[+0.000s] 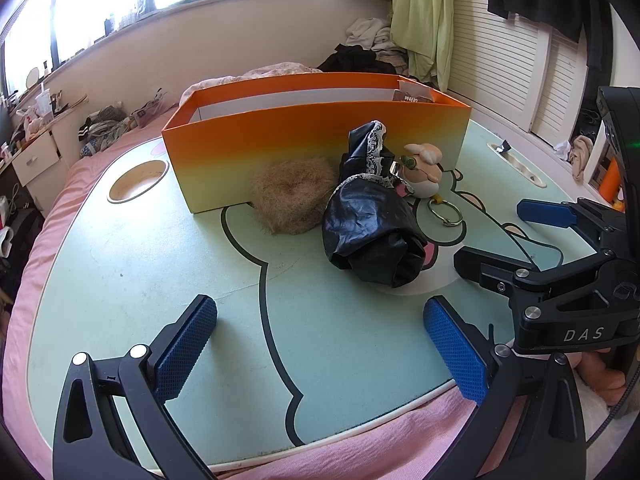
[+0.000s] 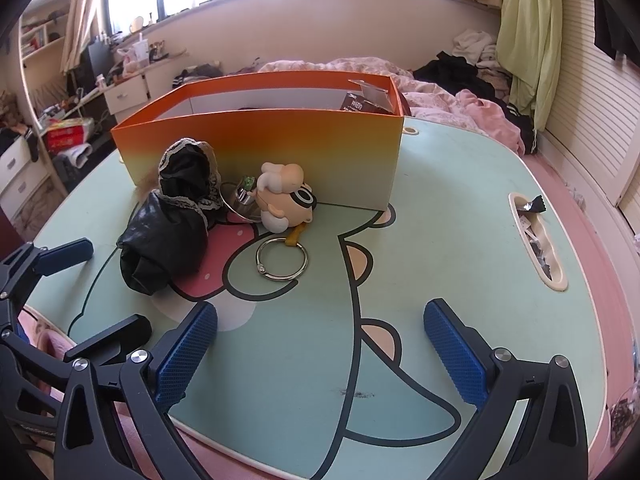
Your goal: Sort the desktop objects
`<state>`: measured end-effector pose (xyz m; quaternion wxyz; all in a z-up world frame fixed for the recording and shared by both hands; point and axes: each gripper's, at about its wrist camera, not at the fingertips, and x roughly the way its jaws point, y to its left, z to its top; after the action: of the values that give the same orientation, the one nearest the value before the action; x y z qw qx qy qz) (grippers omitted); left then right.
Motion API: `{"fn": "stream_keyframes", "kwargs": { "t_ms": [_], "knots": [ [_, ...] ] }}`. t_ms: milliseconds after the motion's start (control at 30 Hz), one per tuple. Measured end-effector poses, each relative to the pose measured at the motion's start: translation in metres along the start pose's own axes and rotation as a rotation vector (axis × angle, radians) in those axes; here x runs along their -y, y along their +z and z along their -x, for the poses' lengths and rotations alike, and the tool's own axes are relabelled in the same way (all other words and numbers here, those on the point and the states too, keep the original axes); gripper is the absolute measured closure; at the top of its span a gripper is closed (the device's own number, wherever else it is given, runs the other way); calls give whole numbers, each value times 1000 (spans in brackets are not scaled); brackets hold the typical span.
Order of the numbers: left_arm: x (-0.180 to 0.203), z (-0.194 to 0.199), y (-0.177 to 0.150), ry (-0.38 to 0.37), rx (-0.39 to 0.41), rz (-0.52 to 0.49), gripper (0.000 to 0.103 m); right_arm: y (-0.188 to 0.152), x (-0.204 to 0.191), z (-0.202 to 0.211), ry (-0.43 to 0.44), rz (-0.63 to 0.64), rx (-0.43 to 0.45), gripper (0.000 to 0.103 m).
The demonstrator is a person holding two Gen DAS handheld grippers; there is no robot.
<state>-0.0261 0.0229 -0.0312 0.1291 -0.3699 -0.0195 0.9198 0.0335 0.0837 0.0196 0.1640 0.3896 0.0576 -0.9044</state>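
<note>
An orange box [image 1: 312,144] [image 2: 280,148] stands open-topped at the back of the green cartoon-print table [image 1: 160,264] [image 2: 460,216]. Against its front wall lie a furry tan scrunchie [image 1: 290,196], a crumpled black lace-trimmed cloth [image 1: 368,224] [image 2: 168,232] and a small doll keychain [image 1: 424,168] [image 2: 284,196] with a metal ring [image 1: 446,212] [image 2: 282,260]. My left gripper [image 1: 320,348] [image 2: 92,298] hovers open near the table's front edge, short of the cloth. Beside it, my right gripper [image 2: 320,354] [image 1: 508,240] is open too, just short of the ring. Neither holds anything.
A dark packet [image 1: 414,94] [image 2: 366,100] leans inside the box's right end. The table has a round cup hole [image 1: 138,182] at left and a slot [image 2: 538,244] with wrappers at right. It rests on a pink bed [image 1: 360,444]; clothes and drawers lie beyond.
</note>
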Motion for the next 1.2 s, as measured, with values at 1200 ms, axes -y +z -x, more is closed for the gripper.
{"fn": "stream_keyframes", "kwargs": {
  "t_ms": [1200],
  "knots": [
    [15, 18, 17, -9, 107, -70, 5, -7, 27, 29, 25, -128, 153, 39]
  ]
}}
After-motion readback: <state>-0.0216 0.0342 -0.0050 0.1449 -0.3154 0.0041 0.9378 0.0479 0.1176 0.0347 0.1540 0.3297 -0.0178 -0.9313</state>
